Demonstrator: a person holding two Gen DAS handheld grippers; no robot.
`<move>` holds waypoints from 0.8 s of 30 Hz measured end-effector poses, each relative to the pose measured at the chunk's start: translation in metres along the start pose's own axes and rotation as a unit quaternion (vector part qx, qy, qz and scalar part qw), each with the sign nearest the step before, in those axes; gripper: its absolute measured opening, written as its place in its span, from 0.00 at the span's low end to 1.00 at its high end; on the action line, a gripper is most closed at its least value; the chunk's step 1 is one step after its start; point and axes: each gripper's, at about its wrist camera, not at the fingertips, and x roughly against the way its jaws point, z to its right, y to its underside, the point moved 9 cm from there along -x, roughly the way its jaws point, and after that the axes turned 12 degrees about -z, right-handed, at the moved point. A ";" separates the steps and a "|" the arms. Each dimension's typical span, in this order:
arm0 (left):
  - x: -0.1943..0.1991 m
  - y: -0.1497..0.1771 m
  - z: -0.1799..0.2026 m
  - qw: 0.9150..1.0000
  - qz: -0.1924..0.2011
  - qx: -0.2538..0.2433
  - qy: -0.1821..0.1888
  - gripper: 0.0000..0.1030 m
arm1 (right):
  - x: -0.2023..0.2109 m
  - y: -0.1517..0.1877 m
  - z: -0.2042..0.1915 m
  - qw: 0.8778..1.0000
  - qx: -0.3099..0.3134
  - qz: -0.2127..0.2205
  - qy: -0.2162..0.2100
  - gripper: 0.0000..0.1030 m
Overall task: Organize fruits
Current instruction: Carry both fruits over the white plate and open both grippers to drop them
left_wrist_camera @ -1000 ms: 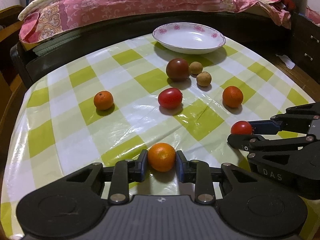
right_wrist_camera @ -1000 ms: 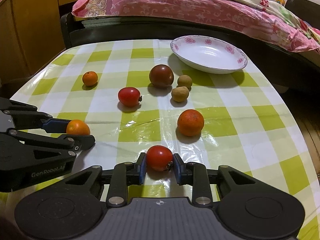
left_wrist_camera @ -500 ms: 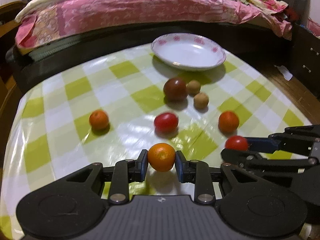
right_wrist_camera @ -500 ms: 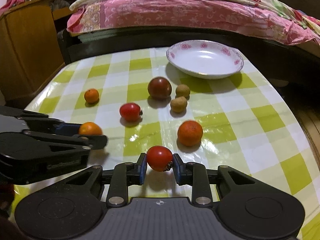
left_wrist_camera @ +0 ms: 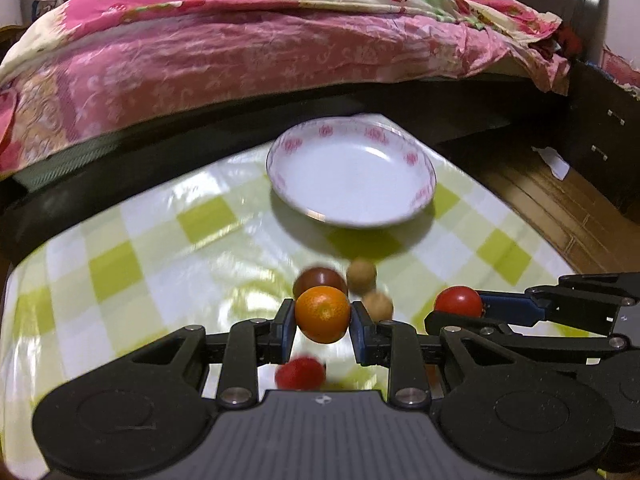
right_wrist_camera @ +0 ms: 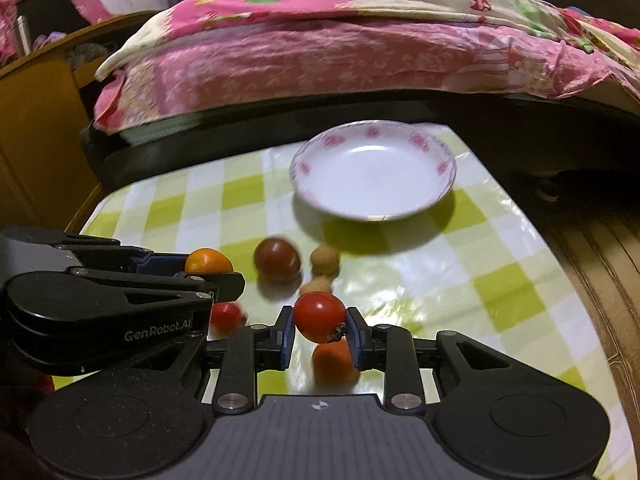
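My left gripper [left_wrist_camera: 322,316] is clamped on an orange [left_wrist_camera: 322,313], my right gripper [right_wrist_camera: 320,326] on a red tomato [right_wrist_camera: 319,317], both fruits clear of the checked table [left_wrist_camera: 160,248]. The white plate [left_wrist_camera: 416,200] sits at the table's far end, nothing in it. Between it and me lie a dark tomato [right_wrist_camera: 277,260], two small brown fruits [right_wrist_camera: 325,259], another tomato [right_wrist_camera: 226,316] and another orange [right_wrist_camera: 334,364].

A home bedroom: pink-quilted bed [left_wrist_camera: 280,52] beside a checked-cloth table [left_wrist_camera: 160,248].
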 end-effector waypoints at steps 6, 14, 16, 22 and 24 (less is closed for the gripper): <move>-0.019 -0.040 -0.003 1.000 0.002 -0.002 -0.004 0.35 | -0.017 -0.038 0.014 1.000 -0.003 0.009 0.013 0.24; -0.049 -0.078 -0.006 1.000 0.001 -0.010 -0.010 0.35 | -0.049 -0.074 0.036 1.000 -0.002 0.012 0.029 0.24; -0.057 -0.085 -0.006 1.000 0.000 -0.009 -0.010 0.35 | -0.054 -0.079 0.041 0.999 0.000 0.013 0.032 0.24; -0.075 -0.090 -0.007 1.000 -0.012 -0.008 -0.007 0.35 | -0.071 -0.085 0.049 0.999 0.003 0.005 0.033 0.24; -0.078 -0.090 -0.008 1.000 -0.011 -0.011 -0.012 0.34 | -0.076 -0.085 0.049 0.999 0.006 0.003 0.033 0.24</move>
